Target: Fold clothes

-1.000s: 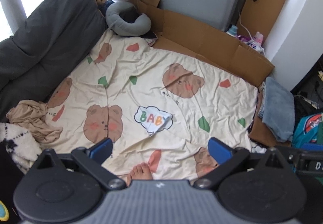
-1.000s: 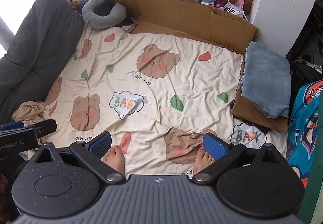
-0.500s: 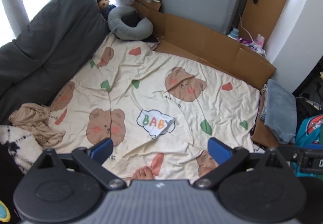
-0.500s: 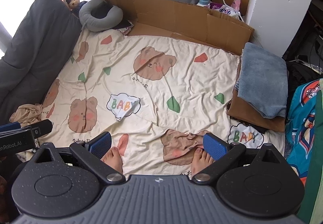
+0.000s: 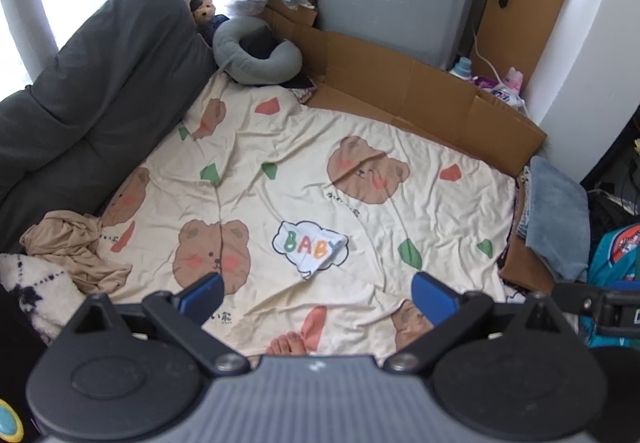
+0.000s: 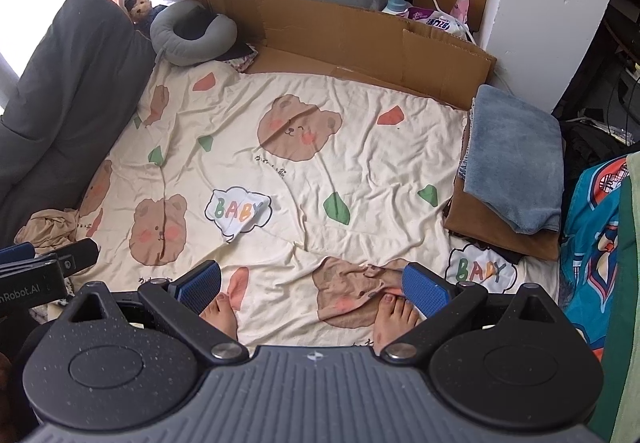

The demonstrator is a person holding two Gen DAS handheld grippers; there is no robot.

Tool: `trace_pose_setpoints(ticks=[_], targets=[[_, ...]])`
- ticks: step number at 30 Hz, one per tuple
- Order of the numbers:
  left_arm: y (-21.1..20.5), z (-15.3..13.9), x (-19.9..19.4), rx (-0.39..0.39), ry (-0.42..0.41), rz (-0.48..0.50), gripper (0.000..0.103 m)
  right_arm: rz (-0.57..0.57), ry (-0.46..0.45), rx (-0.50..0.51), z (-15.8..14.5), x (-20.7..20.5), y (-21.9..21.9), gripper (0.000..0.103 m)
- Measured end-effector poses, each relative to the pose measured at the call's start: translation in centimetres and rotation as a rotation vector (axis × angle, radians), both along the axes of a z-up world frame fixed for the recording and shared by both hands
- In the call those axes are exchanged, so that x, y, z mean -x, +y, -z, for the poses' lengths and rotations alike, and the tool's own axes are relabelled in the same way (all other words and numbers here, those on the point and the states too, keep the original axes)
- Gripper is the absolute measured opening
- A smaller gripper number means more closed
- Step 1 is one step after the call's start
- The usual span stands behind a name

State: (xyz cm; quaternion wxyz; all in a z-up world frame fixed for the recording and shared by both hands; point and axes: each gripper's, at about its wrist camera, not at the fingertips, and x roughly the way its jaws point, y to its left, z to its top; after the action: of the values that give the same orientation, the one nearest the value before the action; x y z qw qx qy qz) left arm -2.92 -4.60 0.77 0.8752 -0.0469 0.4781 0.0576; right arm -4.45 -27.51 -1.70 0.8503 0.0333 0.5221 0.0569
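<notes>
Both grippers raised and empty above the bedsheet

We have lifted a little higher; our left gripper (image 5: 316, 293) and right gripper (image 6: 312, 281) gape wide, gripping nothing. Ahead lies the bear-print sheet (image 6: 304, 179); the crumpled tan garment (image 5: 76, 247) waits far left, folded clothes (image 6: 512, 159) stack right, so we judge it next.

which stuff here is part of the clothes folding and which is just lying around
Part of the job: crumpled beige garment, folded blue-grey cloth on the brown one, left tool and right tool, both open and empty.

Lying about: bear sheet, neck pillow, cardboard, dark cushion.
</notes>
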Motion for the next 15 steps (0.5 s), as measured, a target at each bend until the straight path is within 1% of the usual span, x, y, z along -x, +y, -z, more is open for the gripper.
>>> trace_pose_setpoints(ticks=[6,11,15], targets=[[0.33,0.14,0.19,0.013,0.000,-0.007,0.101,0.001,0.002,-0.001,-0.03,-0.04,-0.11,0.100],[0.24,0.09,0.20,-0.014,0.002,-0.006,0.100,0.001,-0.002,0.010,-0.02,0.03,-0.09,0.100],[0.43,0.15,0.27,-0.005,0.003,-0.013,0.099,0.007,-0.001,0.000,-0.03,-0.01,-0.37,0.100]])
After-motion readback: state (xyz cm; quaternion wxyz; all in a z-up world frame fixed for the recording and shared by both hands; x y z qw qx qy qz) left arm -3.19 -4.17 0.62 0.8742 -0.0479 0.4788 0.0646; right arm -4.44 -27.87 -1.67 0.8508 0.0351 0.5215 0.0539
